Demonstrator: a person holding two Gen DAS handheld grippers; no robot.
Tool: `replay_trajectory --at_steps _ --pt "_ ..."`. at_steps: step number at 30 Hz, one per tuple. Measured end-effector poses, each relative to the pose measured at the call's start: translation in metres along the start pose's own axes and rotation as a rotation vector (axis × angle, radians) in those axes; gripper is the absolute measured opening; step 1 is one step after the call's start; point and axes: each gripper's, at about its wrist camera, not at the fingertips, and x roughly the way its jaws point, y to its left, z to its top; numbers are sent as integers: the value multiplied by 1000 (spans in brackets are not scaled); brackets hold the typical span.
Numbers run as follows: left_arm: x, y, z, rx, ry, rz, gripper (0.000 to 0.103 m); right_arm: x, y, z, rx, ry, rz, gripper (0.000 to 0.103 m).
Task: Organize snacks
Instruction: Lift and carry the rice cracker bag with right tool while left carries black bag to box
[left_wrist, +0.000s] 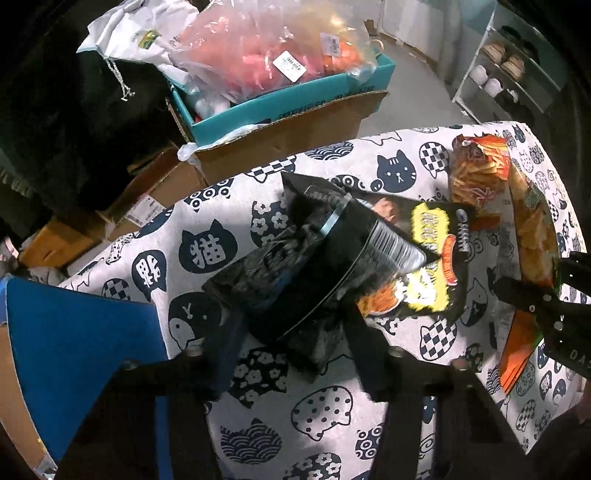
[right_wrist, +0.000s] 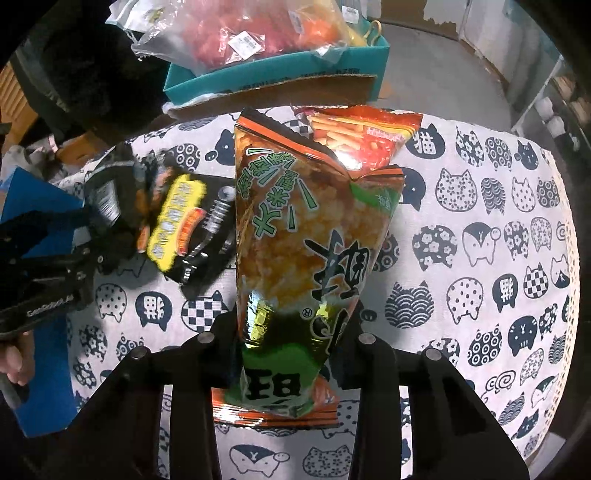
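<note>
Surface: cat-print tablecloth (right_wrist: 480, 206) over a table, cardboard boxes (left_wrist: 280, 122) on the floor behind it.
Left gripper (left_wrist: 291, 332): fingers closed on a black snack bag (left_wrist: 295, 266), lifted off the cloth, blurred.
Right gripper (right_wrist: 291, 354): clamped on the lower end of an orange-green rice cracker bag (right_wrist: 306, 240), held upright.
Relative to the cracker bag: black-yellow snack bag (right_wrist: 184, 225) lies flat just left; red stick-snack bag (right_wrist: 365, 140) behind.
Handling: pinch the seams, not the puffed middle; likely crushes easily.
Blue bin (left_wrist: 74, 350): left of the cloth, probably the drop spot.

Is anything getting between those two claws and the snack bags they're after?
No. The left gripper already clamps the black bag, and the right gripper clamps the orange-green bag.
</note>
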Motion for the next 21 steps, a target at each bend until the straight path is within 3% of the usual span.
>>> replay_trajectory --at_steps 8,21 --pt "-9 -3 -6 -18 -16 13 42 -10 0 -3 -7 -10 -4 35" --pt "-45 6 -26 -93 -86 40 42 -39 9 -12 -29 -54 -12 35"
